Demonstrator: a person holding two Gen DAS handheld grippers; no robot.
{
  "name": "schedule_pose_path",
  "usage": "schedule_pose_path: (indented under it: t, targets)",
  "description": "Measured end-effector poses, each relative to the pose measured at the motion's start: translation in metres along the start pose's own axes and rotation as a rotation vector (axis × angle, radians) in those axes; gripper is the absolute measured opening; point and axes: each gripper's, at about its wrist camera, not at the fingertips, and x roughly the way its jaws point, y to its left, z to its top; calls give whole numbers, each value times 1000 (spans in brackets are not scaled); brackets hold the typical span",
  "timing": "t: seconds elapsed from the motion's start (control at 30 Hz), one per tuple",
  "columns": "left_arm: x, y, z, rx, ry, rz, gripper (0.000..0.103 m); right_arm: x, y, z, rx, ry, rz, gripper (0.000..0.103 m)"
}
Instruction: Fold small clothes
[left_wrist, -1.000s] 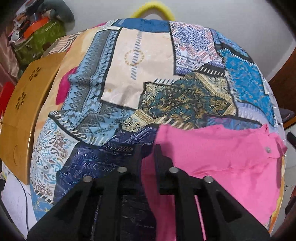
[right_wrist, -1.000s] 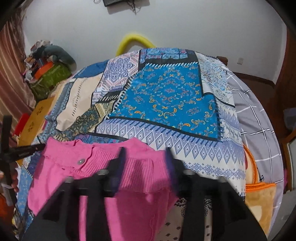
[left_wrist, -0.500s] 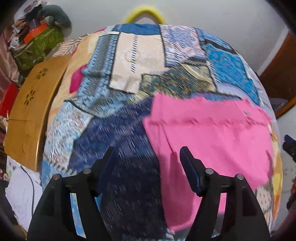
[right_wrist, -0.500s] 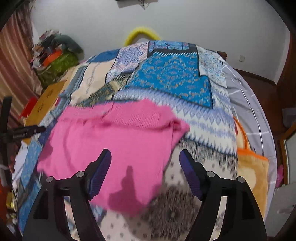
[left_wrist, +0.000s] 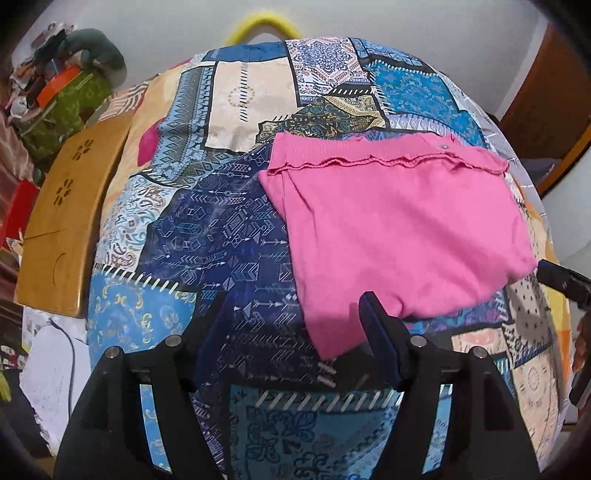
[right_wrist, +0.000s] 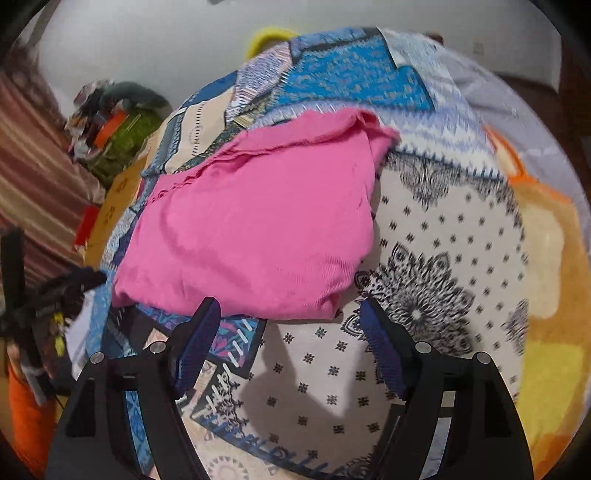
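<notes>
A pink knitted garment (left_wrist: 399, 221) lies folded flat on the patchwork bedspread (left_wrist: 207, 236); its ribbed edge with a metal snap is at the far side. It also shows in the right wrist view (right_wrist: 258, 229). My left gripper (left_wrist: 295, 325) is open and empty, hovering just short of the garment's near left corner. My right gripper (right_wrist: 290, 325) is open and empty, hovering just short of the garment's near edge. The right gripper's tip (left_wrist: 561, 280) shows at the right edge of the left wrist view.
A wooden board (left_wrist: 70, 218) leans along the bed's left side. A green bag with clutter (left_wrist: 66, 107) stands at the back left. A yellow hoop (left_wrist: 262, 26) rises behind the bed. An orange cushion (right_wrist: 546, 266) lies on the bed's right side.
Both grippers let go of the pink garment, opened and pulled back toward the near edge of the bed. The garment now lies flat, released.
</notes>
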Motion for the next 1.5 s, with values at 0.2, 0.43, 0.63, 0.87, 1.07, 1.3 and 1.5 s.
schedule_pose_path:
  t: [0.2,0.43,0.63,0.87,1.07,1.3,1.5]
  targets:
    - [3,6,0,-6,1,20,70,23,-7,5,70,5,28,71]
    - [27,9,15,10,27,54,70,31,2,12,-22,-16,43,16]
    - [47,16,43,-45,40,12,70,25,-6,18,-121,-17,5,11]
    - [58,10,77,-70,-20,-33,70,9,-36,40,-130,-57,-81,11]
    - [81,-1,96,-59,14,-80,70,6,-60,64,-88,-89,-151,11]
    - [102,-20,107,-75,44,-173,70,14,-68,75,-76,-101,-189,11]
    - [104,-34,114,-57,30,-208,47,12,-65,71,-102,-103,-204,15]
